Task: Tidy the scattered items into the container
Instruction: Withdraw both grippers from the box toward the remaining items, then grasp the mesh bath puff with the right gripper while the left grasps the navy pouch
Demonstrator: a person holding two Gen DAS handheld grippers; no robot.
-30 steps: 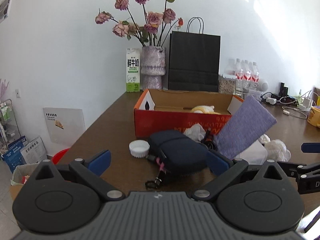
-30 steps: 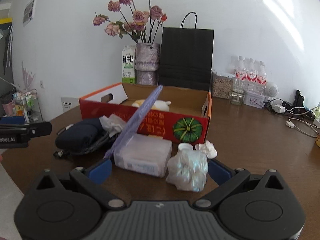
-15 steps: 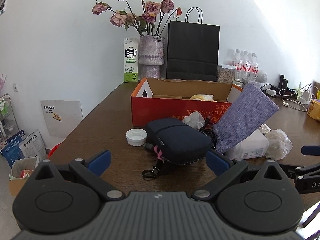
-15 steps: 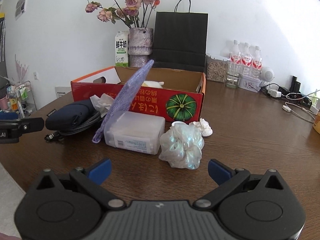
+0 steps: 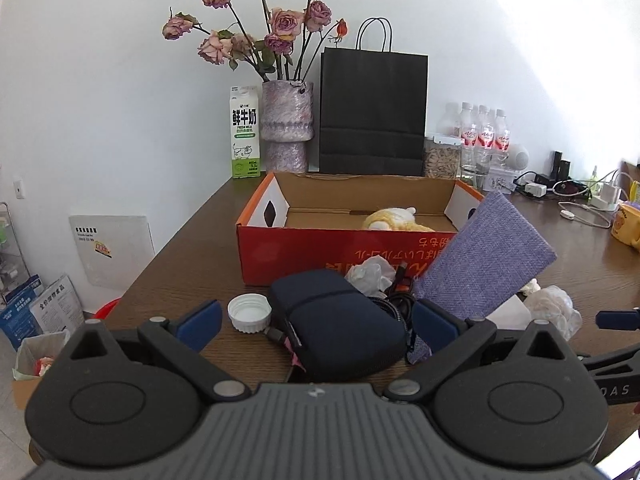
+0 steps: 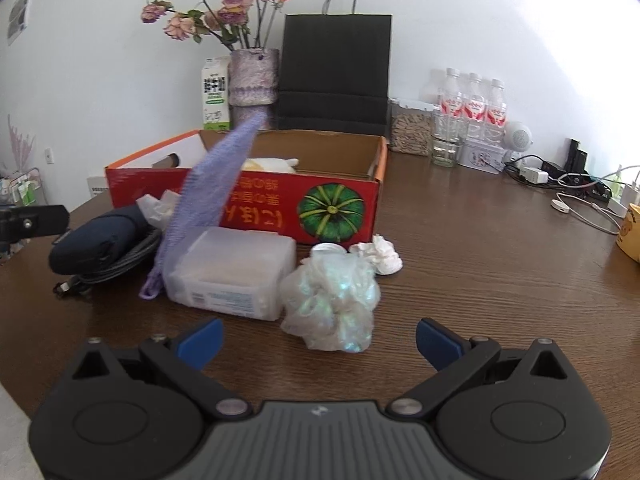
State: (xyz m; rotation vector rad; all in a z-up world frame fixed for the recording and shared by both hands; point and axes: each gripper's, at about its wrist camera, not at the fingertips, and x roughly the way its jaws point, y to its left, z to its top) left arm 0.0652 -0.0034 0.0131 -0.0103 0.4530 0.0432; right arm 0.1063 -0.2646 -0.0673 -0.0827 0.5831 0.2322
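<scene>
The greatest risk is being posed by the crowding ahead of the left claw. The navy zip pouch is lying between its widely spread fingers, but a coiled black cable is touching the pouch on the right and a purple fabric mat is being propped just past the right fingertip. If the fingers are pressed together here, the cable or the mat's lower edge is likely to be caught too, and the mat may be toppled. The white bottle cap, just inside the left fingertip, may be knocked aside.

Ahead of the right claw, a crumpled iridescent plastic wrap is sitting just beyond the gap, touching a translucent plastic box to the left. Soft film is apt to be squashed rather than held, so a slip during lifting is being judged possible. A crumpled white tissue lies farther ahead.

Both claws are being held low and roughly level over the brown surface, pointed forward, fingers spread wide, nothing pinched. The red cardboard box is standing beyond the clutter, with one yellow plush toy inside.
</scene>
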